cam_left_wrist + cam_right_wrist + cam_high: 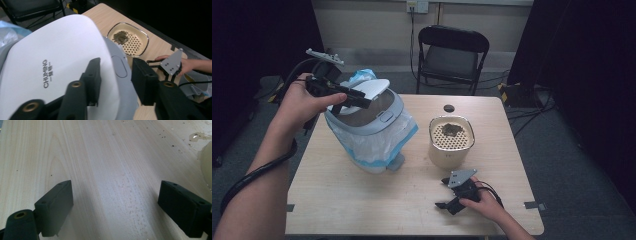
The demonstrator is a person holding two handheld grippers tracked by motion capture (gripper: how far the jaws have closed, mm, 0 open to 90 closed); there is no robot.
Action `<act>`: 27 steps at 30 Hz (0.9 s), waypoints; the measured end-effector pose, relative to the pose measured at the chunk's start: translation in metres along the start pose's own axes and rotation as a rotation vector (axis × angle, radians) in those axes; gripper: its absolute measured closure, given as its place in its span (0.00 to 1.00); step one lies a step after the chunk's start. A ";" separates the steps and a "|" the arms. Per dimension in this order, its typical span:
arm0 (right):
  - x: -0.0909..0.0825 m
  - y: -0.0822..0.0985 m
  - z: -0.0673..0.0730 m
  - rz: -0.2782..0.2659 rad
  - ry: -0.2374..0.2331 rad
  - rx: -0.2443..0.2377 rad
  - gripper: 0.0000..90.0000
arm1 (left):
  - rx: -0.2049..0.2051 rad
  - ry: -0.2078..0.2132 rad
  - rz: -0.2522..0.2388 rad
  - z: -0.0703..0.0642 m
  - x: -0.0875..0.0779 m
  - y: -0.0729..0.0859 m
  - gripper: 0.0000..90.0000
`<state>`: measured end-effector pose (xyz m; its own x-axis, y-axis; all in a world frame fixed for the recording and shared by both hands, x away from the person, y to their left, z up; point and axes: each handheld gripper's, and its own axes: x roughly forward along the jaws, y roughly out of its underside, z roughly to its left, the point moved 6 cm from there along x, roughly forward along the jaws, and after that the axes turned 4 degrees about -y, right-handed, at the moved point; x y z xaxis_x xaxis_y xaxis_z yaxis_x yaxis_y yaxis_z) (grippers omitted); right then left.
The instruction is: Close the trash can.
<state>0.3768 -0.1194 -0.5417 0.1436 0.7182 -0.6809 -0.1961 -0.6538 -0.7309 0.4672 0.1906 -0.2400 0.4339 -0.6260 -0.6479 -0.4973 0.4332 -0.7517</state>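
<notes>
High view | wooden table (362, 200), grey floor (562, 150) | left claw (357, 97) pinching bin lid (374, 89) | right claw (447, 192) spread

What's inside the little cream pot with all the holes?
The cream pot holds a tray full of holes, and a dark, wet-looking clump sits on top of it. I can't tell what the clump is. Whatever lies under the tray is covered.
</notes>
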 end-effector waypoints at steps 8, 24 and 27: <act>0.000 0.000 0.000 0.000 0.002 0.002 0.14 | 0.041 -0.078 0.093 0.008 0.030 0.006 0.76; 0.000 0.000 0.001 0.002 -0.002 0.001 0.13 | 0.120 -0.146 0.081 0.009 0.045 0.011 0.84; 0.000 0.000 0.001 0.001 -0.002 0.001 0.13 | 0.089 -0.246 0.082 0.011 0.040 0.011 0.34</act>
<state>0.3757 -0.1195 -0.5418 0.1417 0.7177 -0.6817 -0.1972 -0.6544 -0.7300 0.4877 0.1774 -0.2756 0.5697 -0.4147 -0.7096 -0.4753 0.5380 -0.6961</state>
